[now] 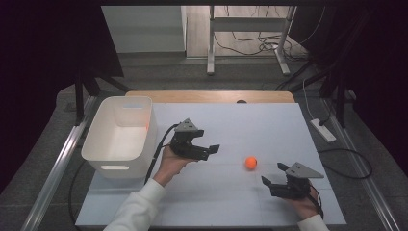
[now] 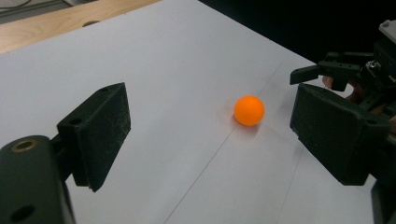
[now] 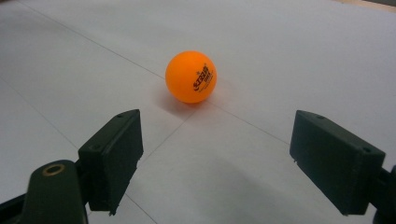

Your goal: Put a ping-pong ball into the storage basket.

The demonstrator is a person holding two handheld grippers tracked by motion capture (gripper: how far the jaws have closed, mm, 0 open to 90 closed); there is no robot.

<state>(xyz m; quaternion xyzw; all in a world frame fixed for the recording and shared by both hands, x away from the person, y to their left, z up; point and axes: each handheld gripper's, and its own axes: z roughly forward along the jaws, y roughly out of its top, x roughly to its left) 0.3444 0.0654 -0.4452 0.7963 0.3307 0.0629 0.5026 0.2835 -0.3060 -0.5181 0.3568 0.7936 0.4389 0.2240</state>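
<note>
Table [image 1: 231,202] covered in a white sheet; a white bin [image 1: 120,134] stands at its left side, seemingly empty, though its floor is partly hidden by the near wall. An orange ball [image 1: 250,162] lies on the bare sheet, right of centre, well apart from the bin and touching neither gripper.

Left gripper [image 1: 211,149] hovers just right of the bin, jaws spread wide and pointed toward the ball. Right gripper [image 1: 272,174] sits low, near the ball on its near-right side, jaws likewise spread, nothing between them.

Judgement on progress: barely begun — the ball is not yet grasped, and if the bin is its goal, the pickup, carry and drop are all left. The right gripper looks better placed to take it.

Views differ. The high view alone gives the bin and the layout of both hands. The right gripper view gives the ball [image 3: 191,76] up close, centred ahead of the open jaws, with red print on its side — too small to read. The left gripper view puts the ball [image 2: 249,110] farther off, with the right gripper [image 2: 306,74] beyond it.
</note>
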